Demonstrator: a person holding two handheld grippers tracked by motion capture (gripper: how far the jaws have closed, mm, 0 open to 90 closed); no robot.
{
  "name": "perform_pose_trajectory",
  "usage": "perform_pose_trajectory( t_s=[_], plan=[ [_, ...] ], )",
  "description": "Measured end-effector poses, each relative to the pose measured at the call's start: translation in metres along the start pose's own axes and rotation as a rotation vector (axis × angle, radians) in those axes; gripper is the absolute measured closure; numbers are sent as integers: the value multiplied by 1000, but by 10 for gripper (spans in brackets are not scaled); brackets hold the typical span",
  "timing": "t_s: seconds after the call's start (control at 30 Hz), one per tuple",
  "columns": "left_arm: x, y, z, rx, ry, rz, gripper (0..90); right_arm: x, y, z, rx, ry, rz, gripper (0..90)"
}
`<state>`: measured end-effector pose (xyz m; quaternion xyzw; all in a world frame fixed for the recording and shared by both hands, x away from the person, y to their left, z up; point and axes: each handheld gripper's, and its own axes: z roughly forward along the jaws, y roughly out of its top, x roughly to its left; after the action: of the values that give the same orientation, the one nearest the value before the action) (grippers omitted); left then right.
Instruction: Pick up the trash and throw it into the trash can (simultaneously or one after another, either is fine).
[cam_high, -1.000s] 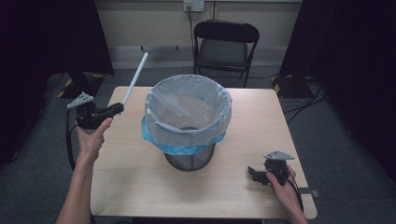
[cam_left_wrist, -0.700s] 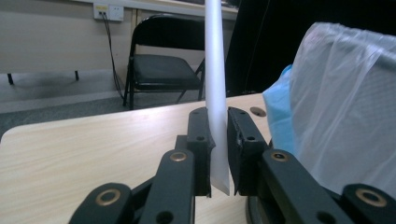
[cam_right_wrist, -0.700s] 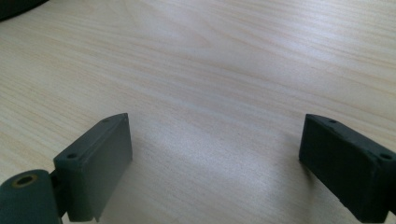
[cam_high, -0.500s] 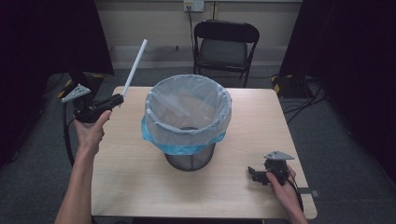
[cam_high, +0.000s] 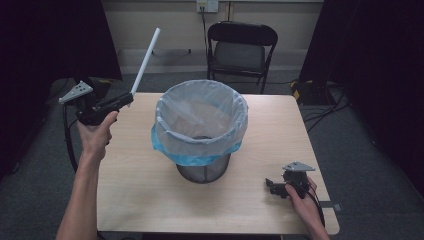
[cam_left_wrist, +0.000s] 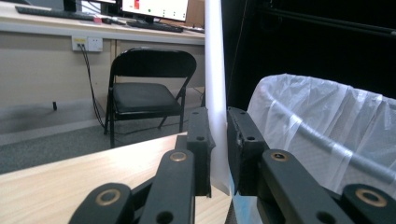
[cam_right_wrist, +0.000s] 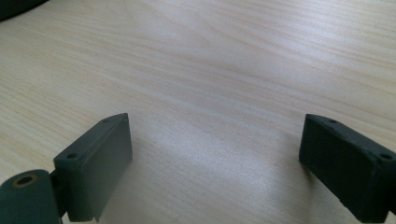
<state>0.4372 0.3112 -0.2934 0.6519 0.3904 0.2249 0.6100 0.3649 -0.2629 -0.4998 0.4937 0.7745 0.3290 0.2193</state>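
My left gripper (cam_high: 129, 98) is shut on a long white stick (cam_high: 146, 59) that slants up and to the right, above the table's far left corner. In the left gripper view the white stick (cam_left_wrist: 215, 84) rises between the two black jaws of that gripper (cam_left_wrist: 219, 140). A wire-mesh bin lined with a pale blue bag (cam_high: 200, 125) stands mid-table, to the right of the stick. My right gripper (cam_high: 270, 186) rests on the table near the front right, open with nothing between its jaws; the right gripper view has the same gripper (cam_right_wrist: 215, 154) over bare wood.
The wooden table (cam_high: 135, 190) has free room in front of and beside the bin. A black folding chair (cam_high: 240, 47) stands behind the far edge. Cables (cam_high: 325, 100) lie on the floor at the right. Dark curtains flank both sides.
My left hand has lifted and drawn back to the left with the stick, which now points higher. The right gripper has stayed put.
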Motion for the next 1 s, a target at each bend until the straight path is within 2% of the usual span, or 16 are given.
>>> perform_pose_trajectory(
  t_s=[0.2,0.37,0.53,0.73,1.0],
  plan=[
    [-9,9,1,-7,-9,41,804,0,0,0,-1,0,1,87],
    [-12,17,3,-20,-31,45,804,0,0,0,0,0,1,87],
    [-21,29,5,-32,-45,75,804,0,0,0,0,0,2,87],
    [-29,39,6,-55,-66,88,804,0,0,0,0,0,-1,87],
    [-40,44,14,-52,-101,103,804,0,0,0,0,0,0,87]
  ],
)
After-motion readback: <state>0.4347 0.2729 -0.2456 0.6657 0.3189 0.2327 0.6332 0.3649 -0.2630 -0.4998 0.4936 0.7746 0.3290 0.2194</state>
